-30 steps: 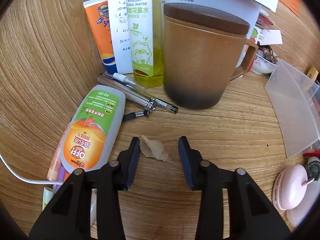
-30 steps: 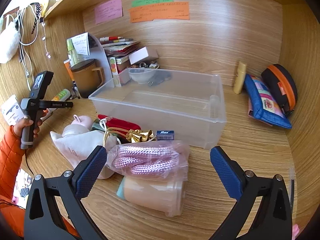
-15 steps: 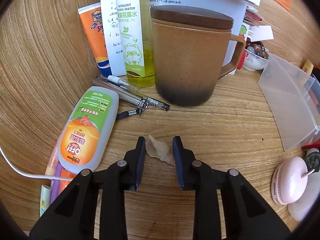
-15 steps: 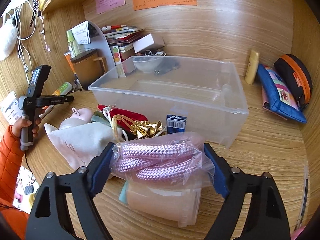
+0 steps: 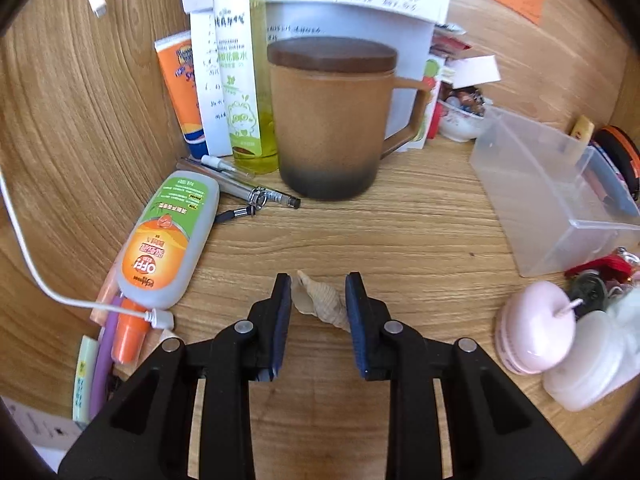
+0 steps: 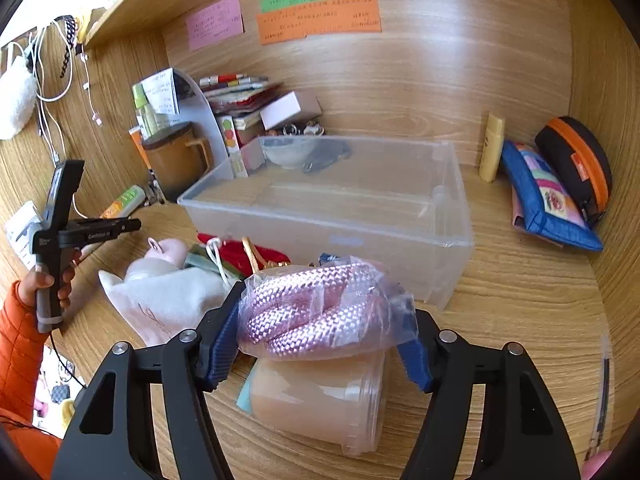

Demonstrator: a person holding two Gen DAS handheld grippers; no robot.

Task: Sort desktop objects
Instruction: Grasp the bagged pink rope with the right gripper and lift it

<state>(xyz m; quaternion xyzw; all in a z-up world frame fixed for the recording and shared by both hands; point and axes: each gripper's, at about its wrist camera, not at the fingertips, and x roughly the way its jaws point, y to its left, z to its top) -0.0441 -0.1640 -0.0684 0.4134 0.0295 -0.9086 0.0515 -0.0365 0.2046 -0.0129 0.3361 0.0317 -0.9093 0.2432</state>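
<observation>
Left wrist view: my left tool (image 5: 318,300) is clamped on the seashell (image 5: 320,300) above the desk (image 5: 420,240), long axis slanting, tip toward me. My right tool (image 6: 320,320) is closing around the bagged pink rope (image 6: 316,308).

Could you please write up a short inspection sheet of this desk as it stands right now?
Surface: wooden desk, crowded at the edges.
Job's things: seashell; bagged pink rope; clear plastic bin, which looks empty.
Clutter: lidded brown mug, repellent bottle, pens, pouches, translucent cup under the rope.
Grippers: left gripper shut on the seashell; right gripper closing, its jaws around the bagged rope, pads pressing the bag.
Cables: white cable beside the repellent bottle; more hang on the side wall.
Surroundings: sticky notes on the back panel; a person's orange sleeve.
</observation>
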